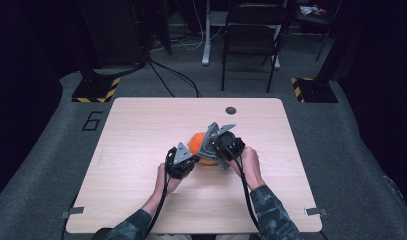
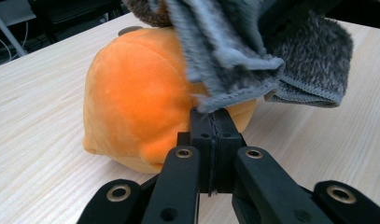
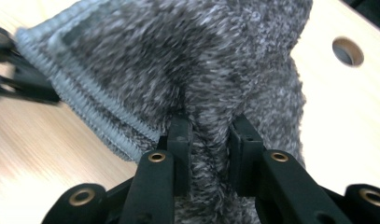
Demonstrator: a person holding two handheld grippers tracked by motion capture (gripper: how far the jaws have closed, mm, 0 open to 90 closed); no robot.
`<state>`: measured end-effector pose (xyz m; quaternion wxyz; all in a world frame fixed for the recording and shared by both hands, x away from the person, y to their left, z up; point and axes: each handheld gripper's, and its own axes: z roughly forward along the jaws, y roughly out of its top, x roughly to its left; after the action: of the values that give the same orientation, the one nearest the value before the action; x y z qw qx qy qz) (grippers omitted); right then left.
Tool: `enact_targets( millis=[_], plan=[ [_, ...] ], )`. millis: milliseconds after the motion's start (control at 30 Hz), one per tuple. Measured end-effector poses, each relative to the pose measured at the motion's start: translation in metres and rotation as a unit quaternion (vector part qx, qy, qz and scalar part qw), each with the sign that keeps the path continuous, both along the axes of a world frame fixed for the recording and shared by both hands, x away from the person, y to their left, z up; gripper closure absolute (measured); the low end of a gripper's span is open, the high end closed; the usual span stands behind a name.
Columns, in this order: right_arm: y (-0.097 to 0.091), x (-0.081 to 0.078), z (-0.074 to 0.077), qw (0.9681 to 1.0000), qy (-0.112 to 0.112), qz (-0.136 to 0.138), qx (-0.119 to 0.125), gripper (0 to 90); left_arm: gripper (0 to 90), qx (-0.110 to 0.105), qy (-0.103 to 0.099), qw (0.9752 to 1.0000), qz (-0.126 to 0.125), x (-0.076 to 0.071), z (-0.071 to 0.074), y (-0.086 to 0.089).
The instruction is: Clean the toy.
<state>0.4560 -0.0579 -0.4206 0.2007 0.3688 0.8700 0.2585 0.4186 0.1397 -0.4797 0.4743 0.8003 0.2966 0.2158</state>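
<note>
Grey fleece cloth (image 3: 187, 60), bunched between the right gripper (image 3: 208, 133) jaws, drapes over the orange plush toy (image 2: 136, 93); left gripper (image 2: 214, 123) pinches its hem, both clamped.

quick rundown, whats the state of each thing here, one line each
left hand-held gripper: shut on a hemmed edge of the grey cloth
right hand-held gripper: shut on a bunched fold of the grey cloth
grey cloth: held up between both grippers, draped over the orange plush toy
orange plush toy: resting on the table, partly covered
table: wooden top, hole near far edge
</note>
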Motion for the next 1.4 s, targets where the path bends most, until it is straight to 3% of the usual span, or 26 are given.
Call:
enact_targets(
  millis=[33,167,200,300,433,500,633,800,933,967,1067,1267,1400],
  plan=[
    [-0.004,0.003,-0.003,0.9999,-0.007,0.009,-0.002,73.6,90.0,0.003,0.002,1.0,-0.002,0.0,0.0,0.0],
    [-0.018,0.005,-0.014,0.9996,0.017,-0.023,-0.009,73.5,90.0,0.004,0.002,1.0,-0.001,0.0,0.0,0.0],
    [-0.022,0.009,-0.018,0.9997,0.011,-0.02,-0.014,73.6,90.0,0.004,0.003,1.0,-0.001,0.0,0.0,0.0],
    [-0.029,0.014,-0.03,0.9978,0.038,-0.05,-0.019,73.5,90.0,0.003,0.005,1.0,-0.001,0.001,0.0,0.0],
    [-0.039,0.021,-0.044,0.9956,0.066,-0.061,-0.029,73.5,90.0,0.003,0.006,1.0,-0.001,0.001,-0.001,0.001],
    [-0.043,0.022,-0.045,0.9956,0.066,-0.06,-0.027,73.5,90.0,0.0,0.006,1.0,0.0,0.001,-0.001,0.001],
    [-0.045,0.016,-0.023,0.9969,0.041,-0.067,-0.001,73.5,90.0,-0.006,0.005,1.0,0.005,0.002,-0.002,0.002],
    [-0.03,0.01,0.004,0.9991,-0.014,-0.034,0.022,73.4,89.9,-0.004,0.007,1.0,0.001,0.002,-0.002,0.001],
    [-0.013,0.015,-0.006,0.9997,0.001,-0.023,-0.007,73.8,89.8,0.0,0.007,1.0,0.001,0.002,-0.002,0.002],
    [-0.011,0.015,-0.01,0.9995,0.011,-0.03,-0.005,73.8,89.6,0.002,0.01,0.9999,-0.002,0.003,-0.002,0.003],
    [-0.015,0.019,-0.014,0.9995,0.009,-0.032,-0.001,74.0,88.4,0.0,0.011,0.9999,-0.005,0.003,-0.001,0.004],
    [-0.019,0.02,-0.018,0.9993,0.01,-0.035,0.002,74.2,73.3,0.0,0.005,1.0,-0.008,0.002,0.006,0.006],
    [-0.021,0.022,-0.02,0.9995,0.008,-0.03,-0.003,74.2,65.2,-0.004,-0.003,1.0,0.004,0.002,0.008,0.008]
  ],
)
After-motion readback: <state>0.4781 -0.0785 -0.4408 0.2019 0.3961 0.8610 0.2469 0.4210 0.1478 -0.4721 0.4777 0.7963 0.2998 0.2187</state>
